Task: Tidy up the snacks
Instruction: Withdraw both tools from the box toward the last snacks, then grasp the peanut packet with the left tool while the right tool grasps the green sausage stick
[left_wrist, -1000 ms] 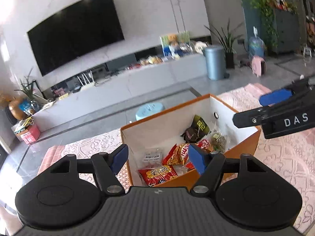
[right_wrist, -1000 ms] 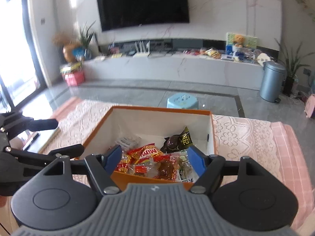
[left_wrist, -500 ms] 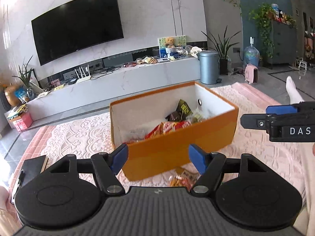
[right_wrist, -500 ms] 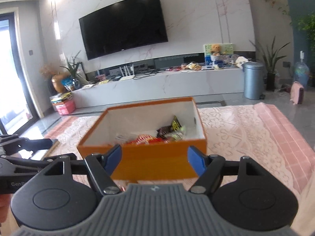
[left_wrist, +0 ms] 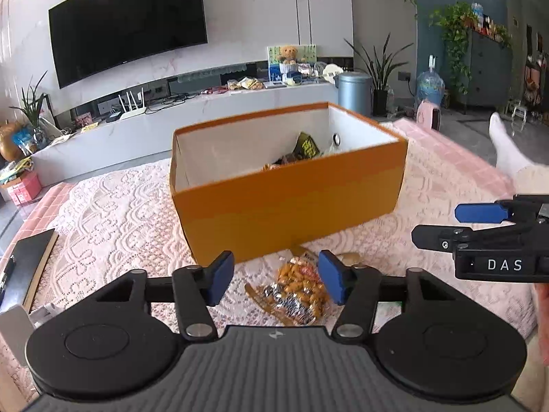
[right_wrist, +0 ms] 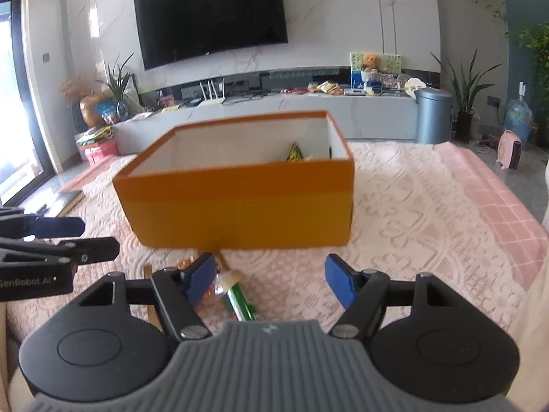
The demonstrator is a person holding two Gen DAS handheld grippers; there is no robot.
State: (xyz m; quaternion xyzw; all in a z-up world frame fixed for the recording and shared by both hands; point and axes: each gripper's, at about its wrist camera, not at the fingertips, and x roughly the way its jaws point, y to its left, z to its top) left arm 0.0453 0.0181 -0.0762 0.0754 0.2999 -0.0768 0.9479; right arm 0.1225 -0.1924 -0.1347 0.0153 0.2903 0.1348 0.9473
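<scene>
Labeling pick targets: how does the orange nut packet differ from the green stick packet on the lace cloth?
The orange nut packet is broad, clear and lumpy; the green stick packet is narrow and opaque. The nut packet lies between the open left claw's fingers; the green one lies beside the right claw's left finger. Both lie outside the orange box.

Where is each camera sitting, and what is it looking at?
Left wrist view: sits on the left tongs, looks past its open blue fingers at a snack bag on the lace cloth and the orange box; the right tongs show at the right edge.
Right wrist view: sits on the right tongs, open, looks at the same orange box and a green packet; the left tongs show at the left edge.
Both share the box, the TV and the blue bin.
</scene>
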